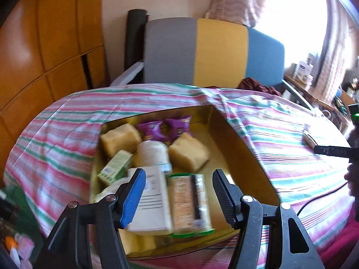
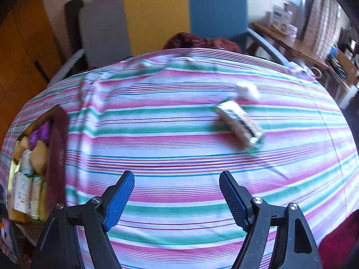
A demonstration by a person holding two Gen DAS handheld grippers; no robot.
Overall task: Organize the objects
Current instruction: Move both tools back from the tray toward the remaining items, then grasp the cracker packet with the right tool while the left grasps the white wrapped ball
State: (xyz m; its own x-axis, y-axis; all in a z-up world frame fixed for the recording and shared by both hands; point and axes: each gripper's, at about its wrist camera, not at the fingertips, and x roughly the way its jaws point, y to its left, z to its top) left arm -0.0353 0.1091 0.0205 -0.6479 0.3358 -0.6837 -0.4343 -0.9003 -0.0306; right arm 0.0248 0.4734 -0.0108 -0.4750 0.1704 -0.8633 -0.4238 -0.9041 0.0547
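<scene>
A gold-lined box (image 1: 233, 139) sits on the striped tablecloth. It holds two yellow sponges (image 1: 188, 152), purple packets (image 1: 163, 127), a white roll (image 1: 152, 151), a green carton (image 1: 115, 168), a white carton (image 1: 152, 201) and a cracker pack (image 1: 190, 204). My left gripper (image 1: 178, 195) is open and empty just above the cracker pack and white carton. In the right wrist view another cracker pack (image 2: 239, 125) lies on the cloth, with a small white packet (image 2: 246, 92) behind it. My right gripper (image 2: 177, 197) is open and empty, well short of them. The box (image 2: 59, 148) shows at far left.
A grey, yellow and blue chair (image 1: 202, 53) stands behind the table with a dark red cloth (image 2: 199, 40) on its seat. A wooden cabinet (image 1: 44, 44) is at left. A cluttered side table (image 2: 303, 44) is at right. A black cable (image 1: 314, 201) crosses the cloth.
</scene>
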